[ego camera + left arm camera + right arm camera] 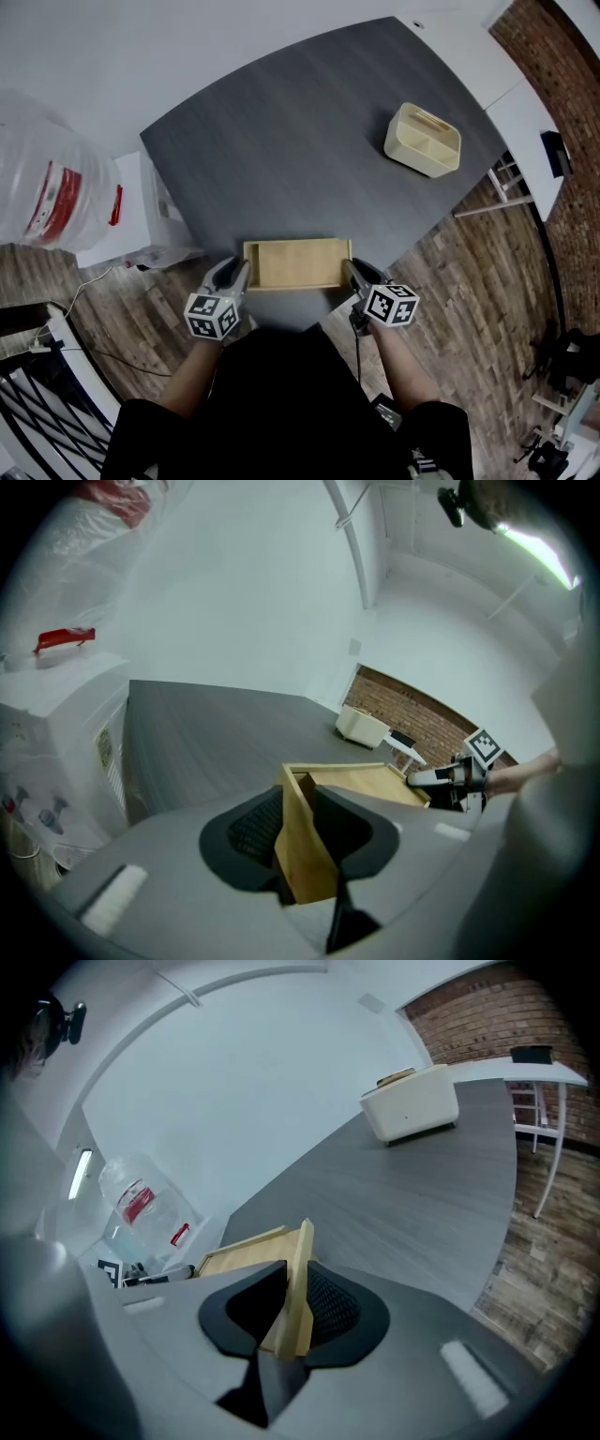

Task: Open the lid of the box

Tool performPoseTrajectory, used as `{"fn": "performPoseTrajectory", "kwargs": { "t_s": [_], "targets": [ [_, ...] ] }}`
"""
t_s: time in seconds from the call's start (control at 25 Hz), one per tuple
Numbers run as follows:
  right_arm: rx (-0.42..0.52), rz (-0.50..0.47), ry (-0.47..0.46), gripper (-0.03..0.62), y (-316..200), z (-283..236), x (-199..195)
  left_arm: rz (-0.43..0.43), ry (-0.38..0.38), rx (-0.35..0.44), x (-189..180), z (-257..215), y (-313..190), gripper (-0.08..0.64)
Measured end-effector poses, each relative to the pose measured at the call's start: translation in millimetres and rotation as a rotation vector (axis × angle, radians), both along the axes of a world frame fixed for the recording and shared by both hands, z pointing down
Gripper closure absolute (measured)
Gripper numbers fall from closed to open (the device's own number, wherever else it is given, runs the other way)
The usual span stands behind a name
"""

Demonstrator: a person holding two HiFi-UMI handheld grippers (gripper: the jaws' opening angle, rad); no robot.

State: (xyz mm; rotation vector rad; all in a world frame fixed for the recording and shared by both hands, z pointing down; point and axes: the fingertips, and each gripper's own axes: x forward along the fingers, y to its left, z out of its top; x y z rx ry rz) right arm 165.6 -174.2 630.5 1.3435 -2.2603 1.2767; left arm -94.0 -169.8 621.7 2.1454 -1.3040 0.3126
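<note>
Wooden box (298,264) is gripped at both ends. The left claw (236,273) is clamped on the box's left end wall, the wood squeezed between its dark pads (251,829). The right claw (353,274) is clamped the same way on the thin right end wall. Between the two claws the box lies flat at the near edge of the dark grey bench (309,141), its long side running from one claw to the other. Its top shows a pale flat panel inside a raised rim; I cannot tell whether that panel is the lid. Just behind the left claw rides its marker cube (210,316), with the person's forearms behind both claws. Well ahead of the right claw, on the far right part of the bench, stands a cream caddy (423,140) with a handle slot. Out to the left of the left claw, past the bench edge, a large clear water bottle (42,178) with a red label stands on a white unit (141,211). Wooden floor (469,281) shows to the right of the right claw.
</note>
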Motion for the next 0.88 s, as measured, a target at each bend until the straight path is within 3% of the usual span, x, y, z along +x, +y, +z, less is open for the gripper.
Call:
{"fn": "performPoseTrajectory", "kwargs": {
  "t_s": [0.48,0.64,0.72,0.88],
  "targets": [
    [-0.007,0.067,-0.013,0.528,-2.5,0.0,23.1,-0.003,-0.004,-0.003,2.6,-0.2,-1.9,0.485],
    [-0.007,0.075,-0.013,0.529,-2.8,0.3,23.6,-0.034,0.032,-0.025,3.9,0.9,-5.4,0.506],
    [-0.008,0.076,-0.014,0.528,-2.5,0.9,24.3,-0.037,0.036,-0.039,4.6,2.6,-6.3,0.499],
    [-0.005,0.074,-0.012,0.528,-2.9,0.4,23.8,-0.026,-0.03,-0.116,8.5,16.8,-6.0,0.433]
  ]
}}
